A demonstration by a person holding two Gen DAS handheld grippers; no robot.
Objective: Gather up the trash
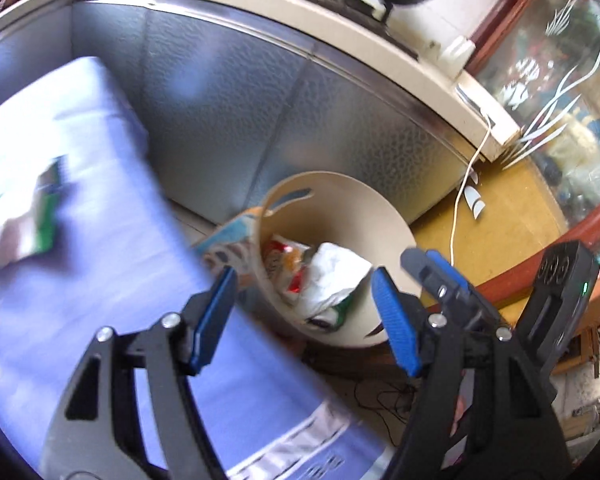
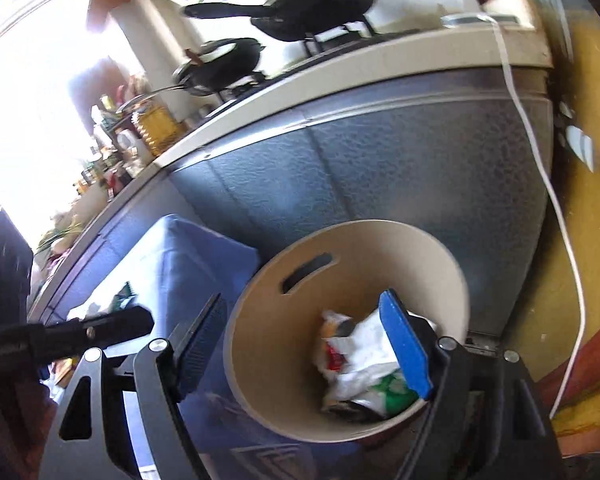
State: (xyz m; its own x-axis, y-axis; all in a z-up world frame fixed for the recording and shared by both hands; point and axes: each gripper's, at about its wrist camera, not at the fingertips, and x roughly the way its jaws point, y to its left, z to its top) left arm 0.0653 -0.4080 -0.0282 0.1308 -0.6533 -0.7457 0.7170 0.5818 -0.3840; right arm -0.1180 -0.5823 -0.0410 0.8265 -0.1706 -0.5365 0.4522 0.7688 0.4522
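Right gripper agape — trash in bin below

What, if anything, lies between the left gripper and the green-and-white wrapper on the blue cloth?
Nothing visible. The left gripper is open and empty beside the bin. The wrapper lies alone on the blue cloth, with bare cloth between it and the gripper.

Blue-covered surface with a green-and-white wrapper on it, beige bin just beside
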